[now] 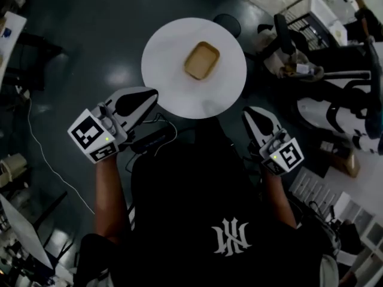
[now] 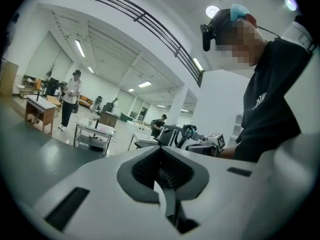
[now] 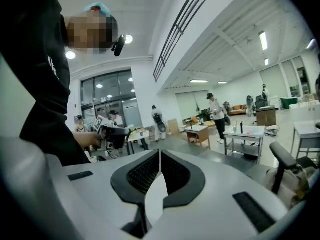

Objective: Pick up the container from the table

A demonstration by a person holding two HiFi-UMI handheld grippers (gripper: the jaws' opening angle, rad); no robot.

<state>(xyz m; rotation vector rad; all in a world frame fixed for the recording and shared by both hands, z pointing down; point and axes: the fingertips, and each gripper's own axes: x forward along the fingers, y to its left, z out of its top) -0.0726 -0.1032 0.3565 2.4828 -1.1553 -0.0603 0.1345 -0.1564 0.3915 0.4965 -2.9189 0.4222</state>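
**Item 1: tan, shallow, rounded-rectangular open container (image 1: pixel 201 60).** It sits near the middle of the round white counter (image 1: pixel 164 52). It lies flat, alone on that surface, and nothing touches it. Both of your grippers are well apart from it.

**Item 2: round white counter.** It stands on a dark, glossy floor (image 1: pixel 90 34), directly ahead of you in the head view.

**Item 3: your left gripper (image 1: pixel 151 93), white-shelled with black pads.** Its tips reach the counter's near-left rim in the head view and angle towards the container. The marker cube (image 1: pixel 93 136) rides at its rear, over your forearm. In the left gripper view (image 2: pixel 161 151) the jaws are pressed together with nothing between them. They look out level across the room rather than down at the counter.

**Item 4: your right gripper (image 1: pixel 249 112), same build.** It is held just off the counter's near-right rim, with its marker cube (image 1: pixel 286 156) behind it. In the right gripper view (image 3: pixel 159 156) the ribbed black pads meet along a thin seam and hold nothing.

**Item 5: surroundings.**
- A black boxy device with cable (image 1: pixel 152 139) lies on the floor below the left gripper.
- A thin white cord (image 1: pixel 43 154) trails across the floor at the left.
- A round black stool (image 1: pixel 227 21) stands just beyond the counter.
- Your black shirt with a white emblem (image 1: pixel 230 237) fills the lower part of the head view.
- Both gripper views show steel trolleys (image 3: pixel 245 136), wooden desks and standing people in a bright hall.
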